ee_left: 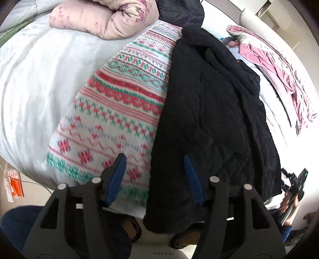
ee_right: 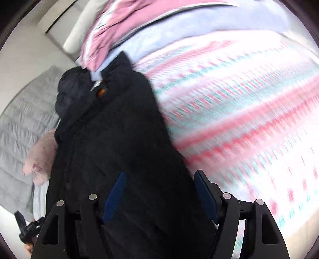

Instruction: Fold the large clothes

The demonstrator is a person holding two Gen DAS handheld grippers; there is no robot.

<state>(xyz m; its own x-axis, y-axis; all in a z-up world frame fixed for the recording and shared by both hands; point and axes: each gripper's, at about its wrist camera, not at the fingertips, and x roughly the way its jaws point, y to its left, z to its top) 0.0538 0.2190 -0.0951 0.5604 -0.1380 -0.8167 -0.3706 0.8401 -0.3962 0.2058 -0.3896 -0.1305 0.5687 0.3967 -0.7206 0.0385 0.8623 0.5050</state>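
Bedding fills both views: a pale grey-white sheet [ee_left: 39, 79] with a knitted blanket [ee_left: 123, 95] spread over it, banded in red, pink and teal on white.

From the left wrist view we see our left gripper [ee_left: 155, 161] with its blue-padded fingers [ee_left: 117, 175] standing apart and nothing pressed between them. One pad hangs over the blanket's near edge, the other over the near hem of the black coat [ee_left: 209, 119]. From the right wrist view our right gripper [ee_right: 159, 179] also has its jaws spread wide, with no cloth clamped; its left pad sits over the coat [ee_right: 111, 139], its right pad at the coat's right edge where the blurred blanket [ee_right: 249, 119] begins.

The coat is the large garment we are working on. It lies lengthways on the blanket, running from the near edge of the bed to the far side. Its fabric is black and quilted in a diamond pattern, with a folded collar or lapel at the far end and a small orange tab [ee_right: 101, 92] near the neck. Its near hem droops over the bed's edge.

Farther out, a pink floral quilt [ee_left: 103, 18] is bunched at the far left, and a pink garment [ee_left: 279, 79] lies crumpled at the far right. Another dark padded piece [ee_left: 179, 12] sits beyond the collar.
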